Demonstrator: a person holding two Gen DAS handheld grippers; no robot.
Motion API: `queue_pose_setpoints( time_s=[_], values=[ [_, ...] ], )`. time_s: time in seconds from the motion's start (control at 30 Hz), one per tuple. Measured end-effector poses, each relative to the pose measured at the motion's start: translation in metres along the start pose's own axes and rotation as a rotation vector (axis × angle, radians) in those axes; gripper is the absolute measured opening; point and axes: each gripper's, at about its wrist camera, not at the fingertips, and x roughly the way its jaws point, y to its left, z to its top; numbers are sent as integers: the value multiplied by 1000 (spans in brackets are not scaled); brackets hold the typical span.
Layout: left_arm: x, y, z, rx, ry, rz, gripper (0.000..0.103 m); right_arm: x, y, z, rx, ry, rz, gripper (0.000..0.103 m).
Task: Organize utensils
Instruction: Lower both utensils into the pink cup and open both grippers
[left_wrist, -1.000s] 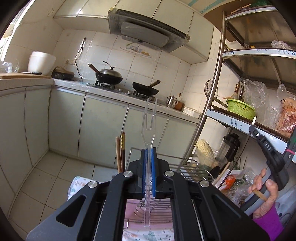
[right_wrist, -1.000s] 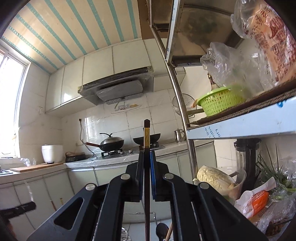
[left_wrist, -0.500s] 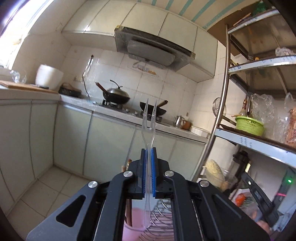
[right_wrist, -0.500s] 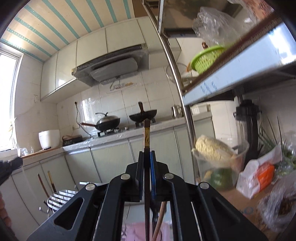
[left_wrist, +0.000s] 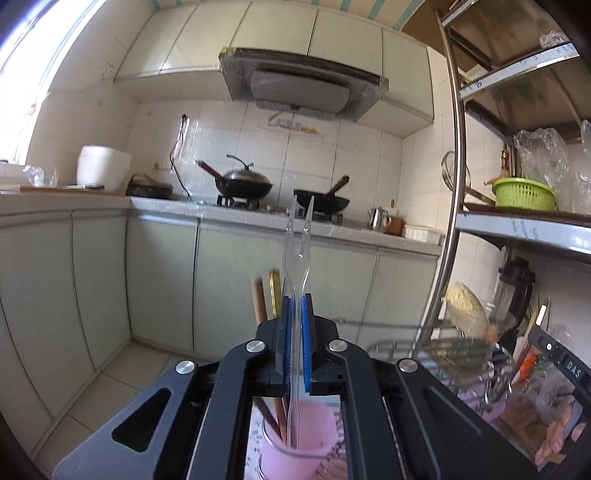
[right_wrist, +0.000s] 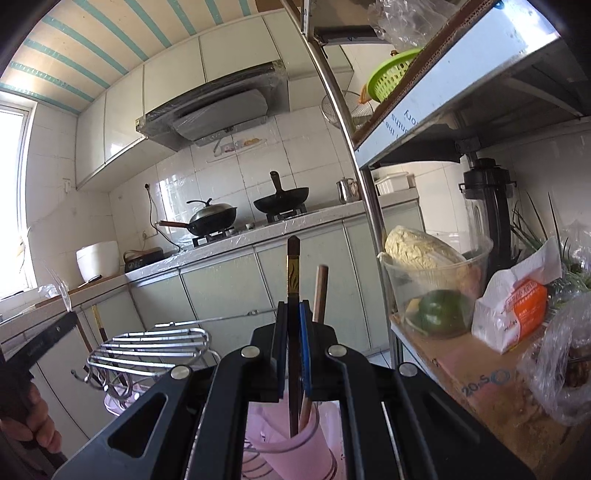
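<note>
The blue-padded fingers (left_wrist: 305, 343) of the left gripper (left_wrist: 295, 339) are clamped on a clear plastic fork (left_wrist: 297, 258), and the right gripper (right_wrist: 294, 343) pinches a dark chopstick (right_wrist: 293, 280) with a gold pattern. Both grippers have sunk since a second ago: the left view then showed a wire rack under the fork, and now a pink cup (left_wrist: 295, 446) sits below, with the fork's handle tip inside its mouth. The right view earlier showed mostly ceiling and shelf; now its own pink cup (right_wrist: 284, 443) appears, the chopstick's lower end dipped inside beside a plain wooden chopstick (right_wrist: 320, 291). The fork stands upright between the pads, two thin tines up. The wire rack (right_wrist: 147, 347) is shiny bent metal.
</note>
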Motion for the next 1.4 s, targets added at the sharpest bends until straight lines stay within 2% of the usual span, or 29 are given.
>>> queue_pose_setpoints(
  time_s=[0.23, 0.43, 0.57, 0.67, 0.77, 0.83, 0.87, 0.9, 0.97, 1.03, 1.07, 1.17, 1.4],
  values=[
    [2, 10, -23, -26, 85, -13, 4, -6, 2, -6, -1, -4, -4, 6],
    [8, 28, -35, -103, 164, -28, 4, -7, -2, -4, 9, 1, -8, 6],
    [10, 28, -37, -107, 194, -32, 4, -6, -3, 0, 10, 3, -6, 6],
    [13, 33, -40, -155, 227, -51, 5, -3, -2, -1, 5, 24, -15, 6],
    [12, 33, -41, -154, 233, -50, 5, -1, -2, -3, 4, 42, -22, 11],
    [10, 30, -41, -139, 234, -48, 9, 0, -2, -5, 8, 56, -24, 15],
    [8, 29, -41, -132, 235, -51, 13, 0, -3, -5, 13, 60, -22, 22],
    [7, 27, -41, -126, 237, -55, 16, 0, -3, -5, 17, 64, -21, 25],
    [3, 24, -42, -114, 236, -56, 29, -2, -3, -6, 20, 73, -22, 25],
    [-1, 22, -43, -112, 226, -43, 36, -3, -2, -8, 16, 84, -27, 25],
    [-2, 22, -43, -115, 225, -44, 36, -4, -2, -8, 16, 88, -28, 25],
    [-4, 23, -43, -128, 235, -44, 36, -8, -2, -10, 17, 95, -26, 35],
    [-14, 28, -40, -133, 242, -40, 37, -20, -1, -13, 27, 124, -24, 38]
  ],
)
